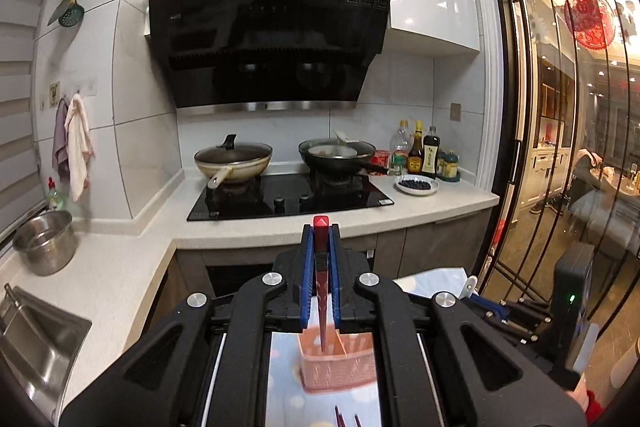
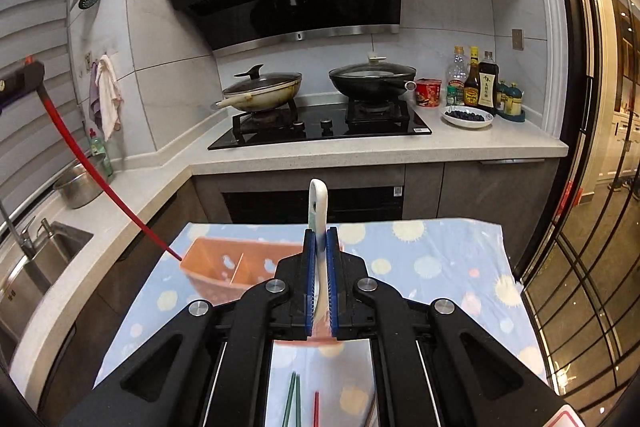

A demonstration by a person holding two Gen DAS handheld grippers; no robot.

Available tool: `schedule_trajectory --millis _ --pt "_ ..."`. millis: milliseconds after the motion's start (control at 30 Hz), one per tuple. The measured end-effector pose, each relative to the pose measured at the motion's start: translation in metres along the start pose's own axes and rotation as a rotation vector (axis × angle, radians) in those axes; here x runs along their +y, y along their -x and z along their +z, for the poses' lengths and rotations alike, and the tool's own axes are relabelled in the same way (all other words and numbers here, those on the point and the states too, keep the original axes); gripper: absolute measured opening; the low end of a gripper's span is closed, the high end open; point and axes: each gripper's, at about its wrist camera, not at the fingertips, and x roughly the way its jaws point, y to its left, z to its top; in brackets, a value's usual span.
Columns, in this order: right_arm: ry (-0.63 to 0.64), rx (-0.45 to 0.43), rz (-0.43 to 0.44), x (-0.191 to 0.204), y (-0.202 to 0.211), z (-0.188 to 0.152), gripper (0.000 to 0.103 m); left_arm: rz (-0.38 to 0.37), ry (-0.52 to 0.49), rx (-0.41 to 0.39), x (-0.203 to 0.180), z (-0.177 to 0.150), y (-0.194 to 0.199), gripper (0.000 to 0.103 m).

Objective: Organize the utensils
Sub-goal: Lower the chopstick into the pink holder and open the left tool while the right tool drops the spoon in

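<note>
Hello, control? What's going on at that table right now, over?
Left gripper shut on red chopstick, tip at pink basket. Right gripper shut on white spoon. Nothing blocking the basket.

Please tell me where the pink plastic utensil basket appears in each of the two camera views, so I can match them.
Left wrist view: the pink plastic utensil basket sits bottom centre, under the left gripper, which holds a red chopstick tip-down over it.
Right wrist view: lower left of centre, partly behind the right gripper.
Shared landmark: the black glass gas hob.
</note>
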Motion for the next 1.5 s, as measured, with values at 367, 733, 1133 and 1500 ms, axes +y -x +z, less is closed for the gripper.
schedule_trajectory --millis 367,733,1133,1500 --pt "-0.027 0.112 0.008 -0.005 -0.086 0.000 0.005 0.007 0.015 0.104 0.008 -0.013 -0.087 0.007" --pt "-0.023 0.193 -0.010 -0.006 -0.126 -0.029 0.005 0.007 0.040 0.192 0.016 -0.046 -0.123 0.007" --pt "-0.019 0.142 0.007 -0.003 -0.113 -0.014 0.005 -0.016 0.027 0.055 0.012 0.000 -0.085 0.007" --pt "-0.015 0.192 -0.008 -0.007 -0.131 -0.028 0.005 0.006 0.038 0.121 0.014 -0.013 -0.120 0.007"
